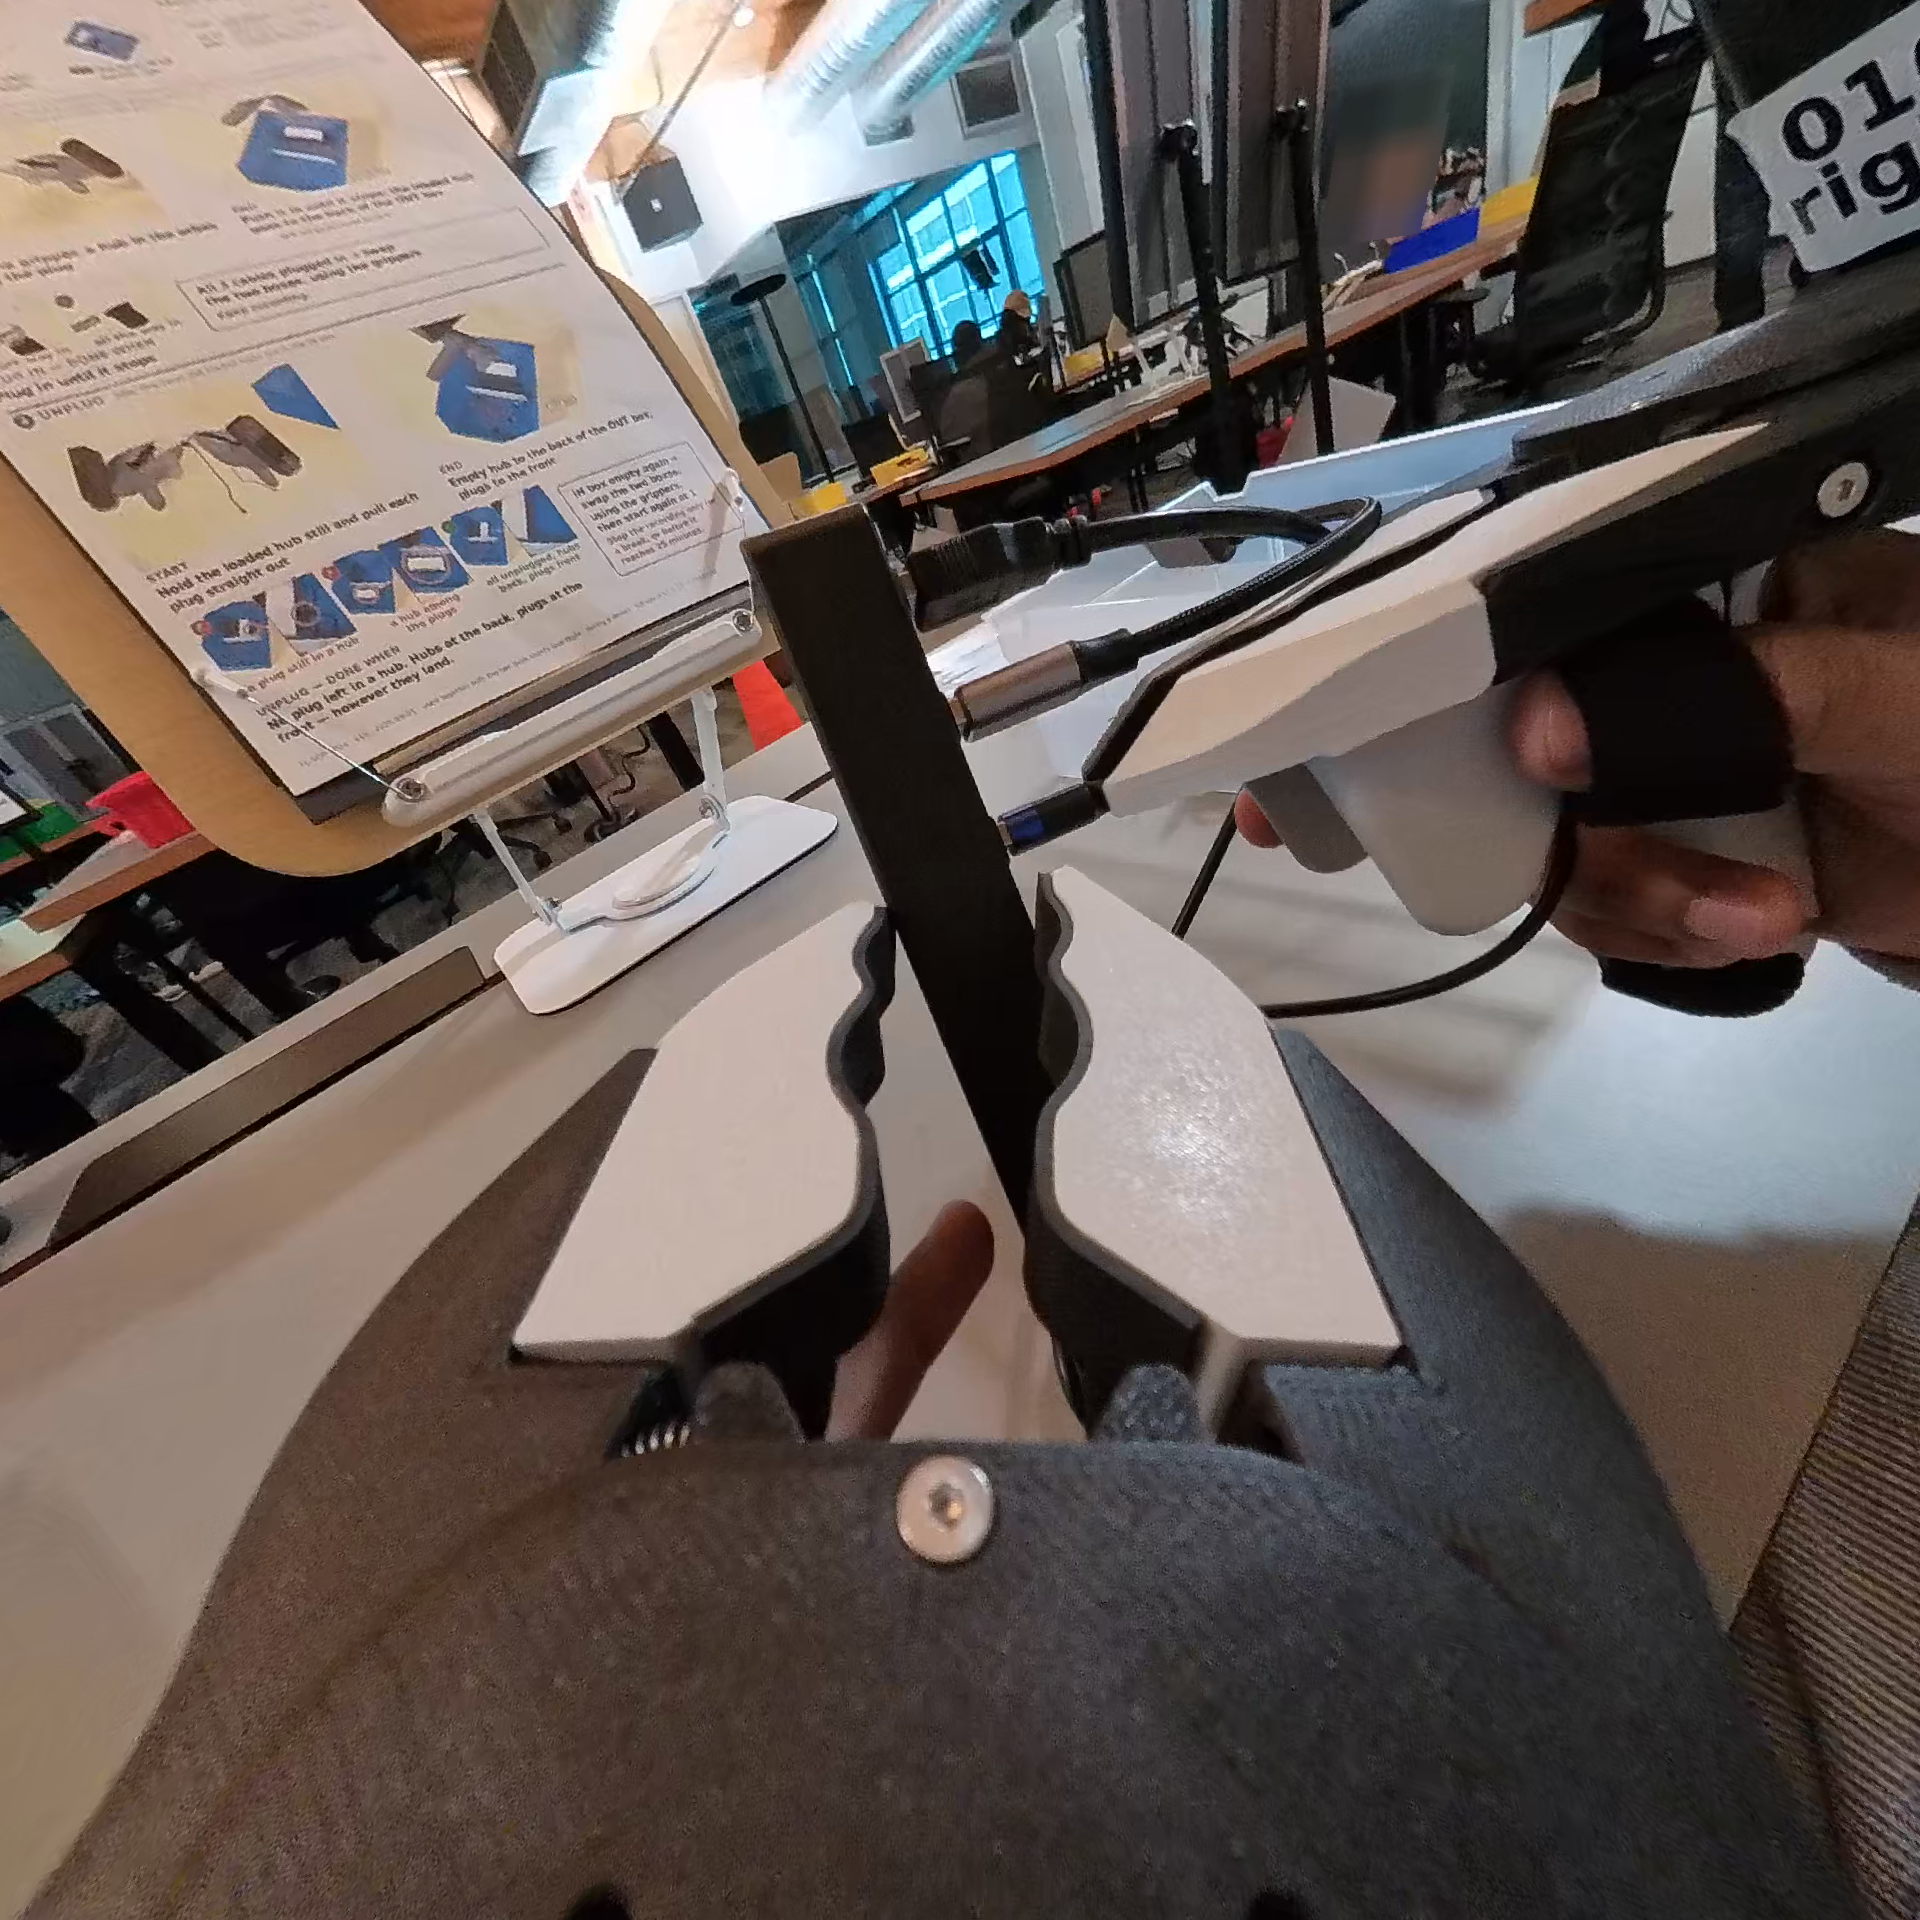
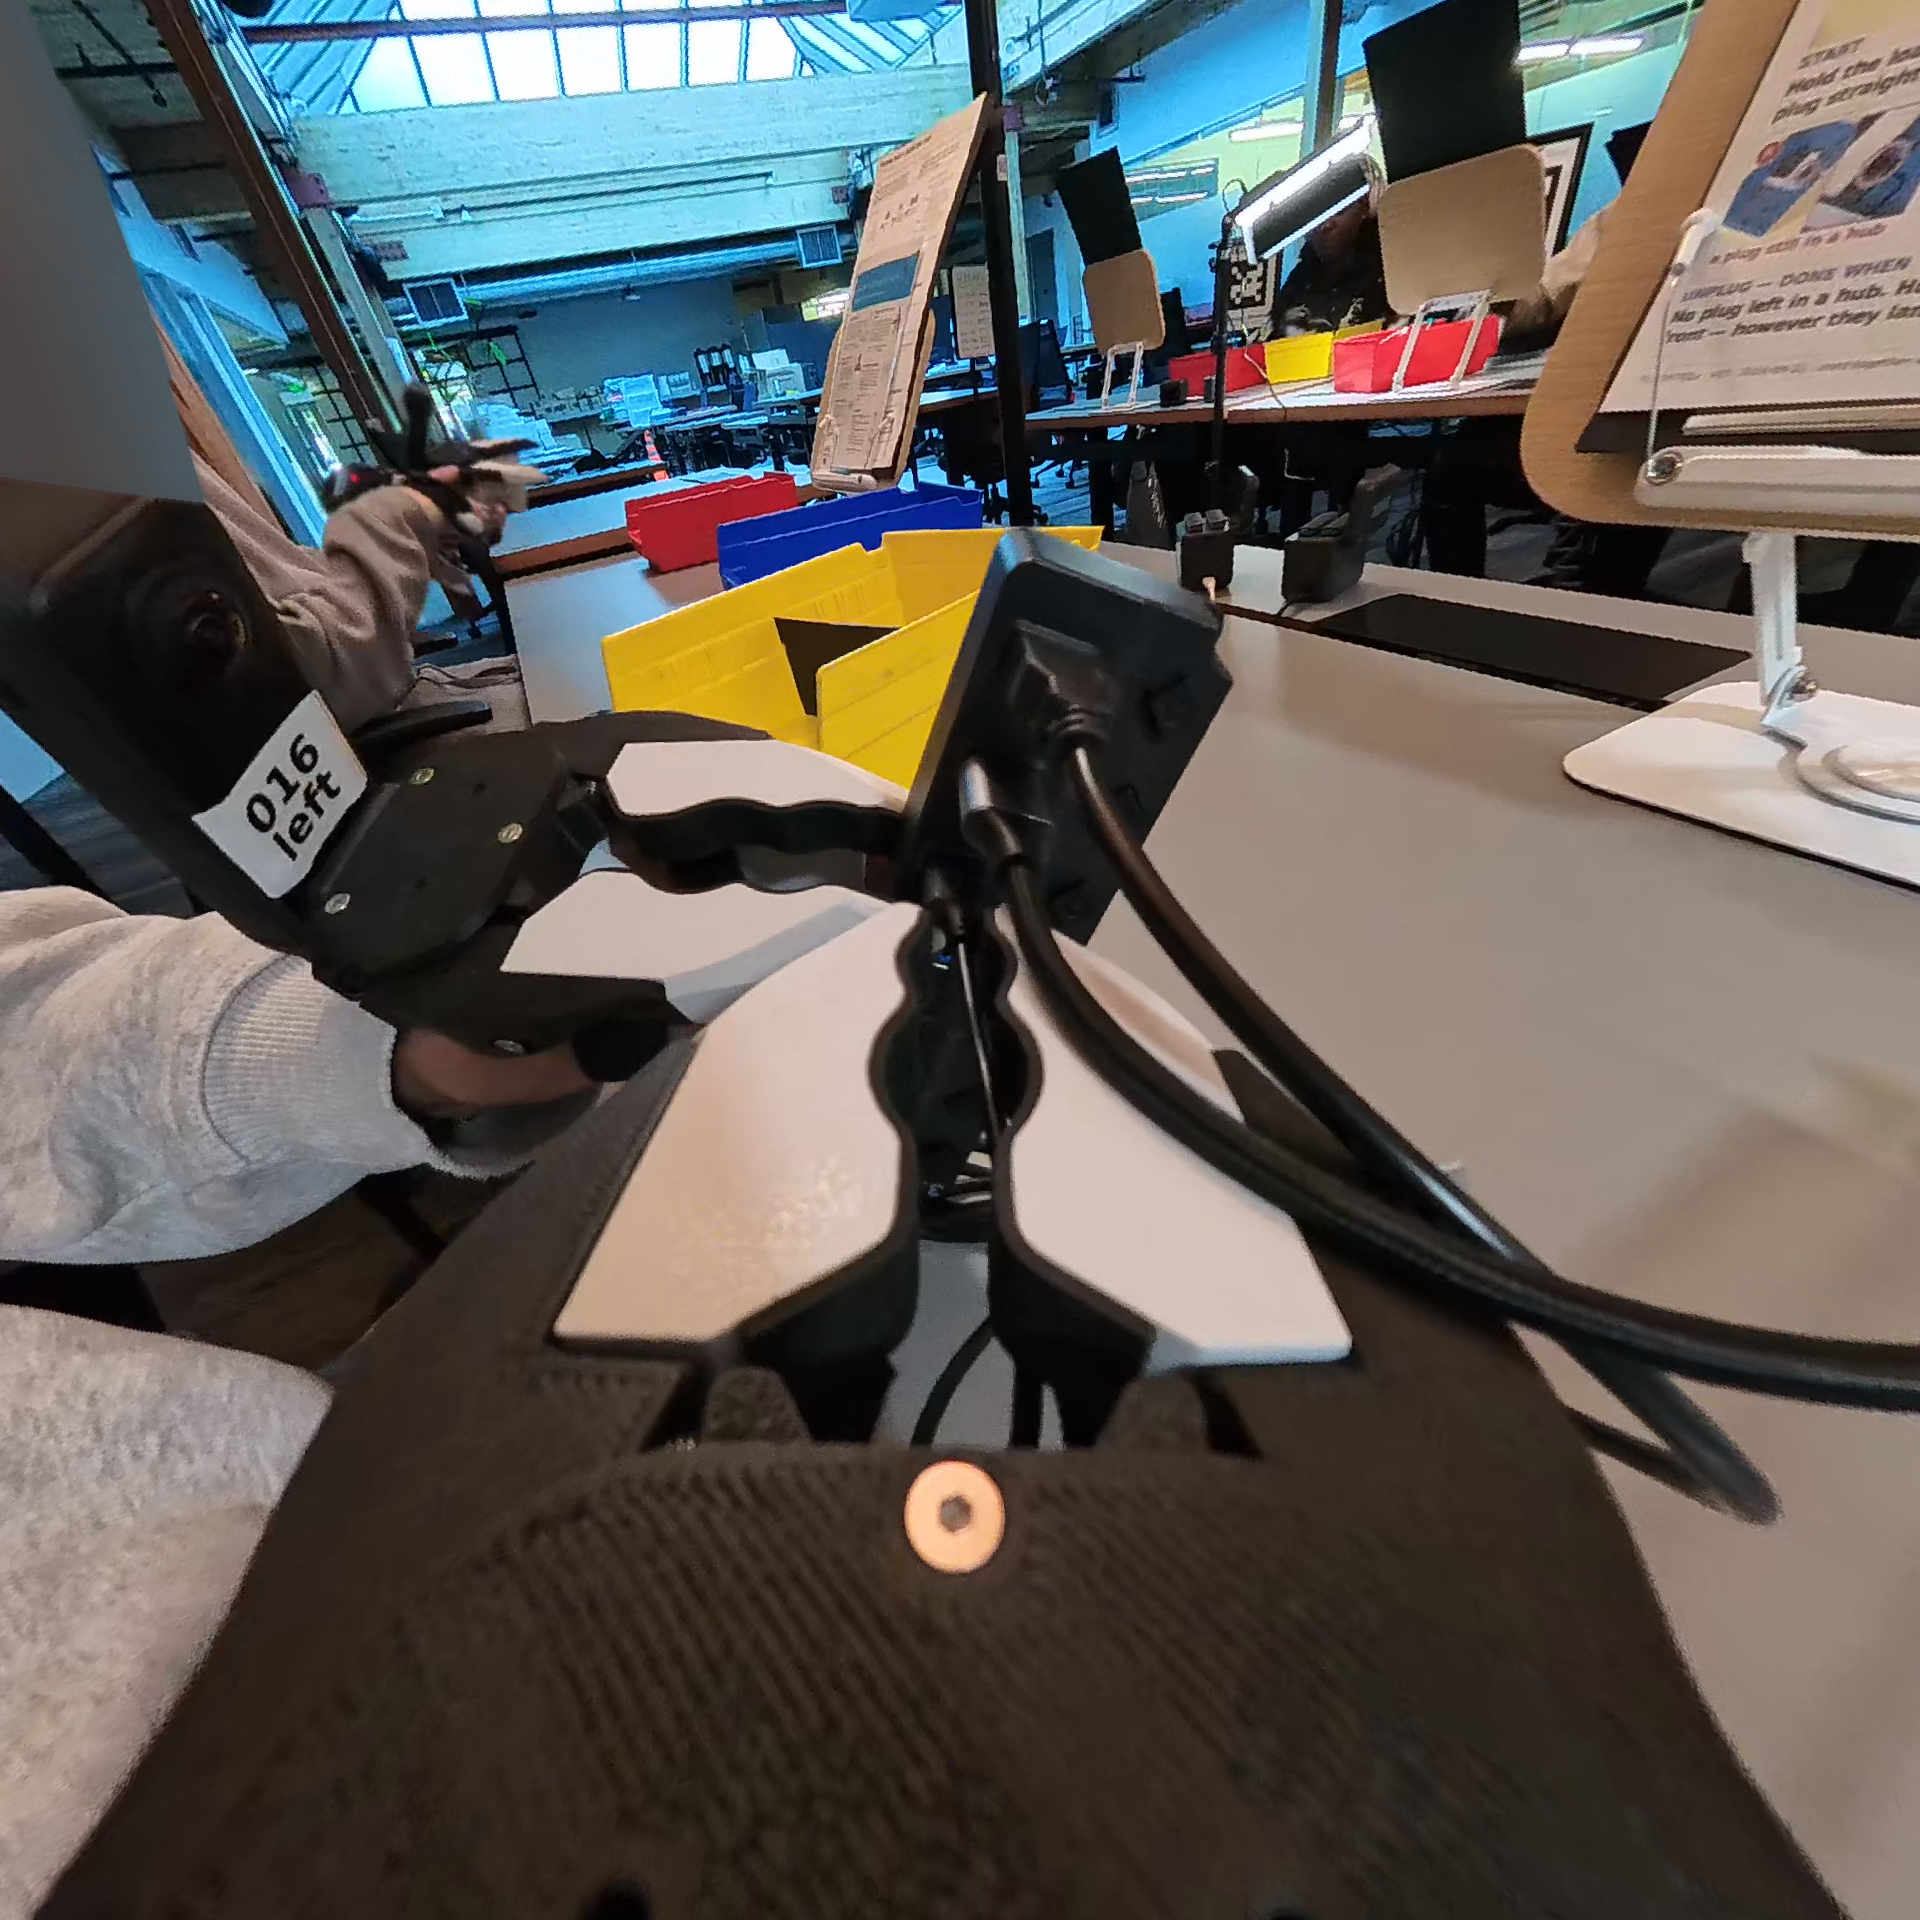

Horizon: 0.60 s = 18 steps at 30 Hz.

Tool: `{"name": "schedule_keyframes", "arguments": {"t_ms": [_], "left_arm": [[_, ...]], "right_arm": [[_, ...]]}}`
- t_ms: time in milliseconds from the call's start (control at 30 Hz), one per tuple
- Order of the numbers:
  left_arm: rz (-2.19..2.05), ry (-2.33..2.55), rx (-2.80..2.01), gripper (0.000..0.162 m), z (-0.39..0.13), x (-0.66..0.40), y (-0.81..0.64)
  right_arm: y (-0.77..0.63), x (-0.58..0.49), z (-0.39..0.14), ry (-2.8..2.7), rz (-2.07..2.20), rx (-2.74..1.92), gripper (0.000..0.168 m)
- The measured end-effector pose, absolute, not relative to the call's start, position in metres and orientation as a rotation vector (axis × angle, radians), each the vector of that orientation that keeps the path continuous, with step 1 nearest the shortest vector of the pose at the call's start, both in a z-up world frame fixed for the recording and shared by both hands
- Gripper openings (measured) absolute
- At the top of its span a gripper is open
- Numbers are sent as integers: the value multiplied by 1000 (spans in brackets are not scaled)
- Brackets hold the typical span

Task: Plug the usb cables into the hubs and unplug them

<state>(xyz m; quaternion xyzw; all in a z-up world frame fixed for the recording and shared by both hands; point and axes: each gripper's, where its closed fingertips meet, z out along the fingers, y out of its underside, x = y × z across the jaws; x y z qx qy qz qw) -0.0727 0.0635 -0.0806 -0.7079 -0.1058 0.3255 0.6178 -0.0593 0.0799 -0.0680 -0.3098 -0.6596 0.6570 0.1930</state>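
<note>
Grey tabletop (image 1: 1558,1195) in a wide workshop is carrying your work, with an instruction sheet on a white stand (image 1: 665,883) sitting toward its far left.

Your left gripper (image 1: 961,925) is clamping narrow on the black hub (image 1: 883,748), holding it upright in the air above the table. Two cables are sitting in the hub's upper ports: a thick black plug (image 1: 977,571) and a silver-collared one (image 1: 1039,686). A third, blue-tipped plug (image 1: 1049,816) is hovering just beside the hub's lower port; whether it is seated yet you cannot tell.

Your right gripper (image 2: 961,935) is pinching narrow on that third thin cable, close behind its plug.

By my judgement you are finishing the plugging half; the whole unplugging half is waiting. Yellow bins (image 2: 748,655) are standing behind the hub toward the far edge.
</note>
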Motion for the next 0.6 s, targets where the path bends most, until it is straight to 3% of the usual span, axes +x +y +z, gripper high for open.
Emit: {"name": "schedule_keyframes", "arguments": {"t_ms": [300,600], "left_arm": [[796,-232,-1619,29,-79,-75,61],[810,-181,-1612,29,-79,-64,69]], "right_arm": [[77,-61,-74,-1882,1813,-887,28],[75,-56,-74,-1911,1974,-994,16]]}}
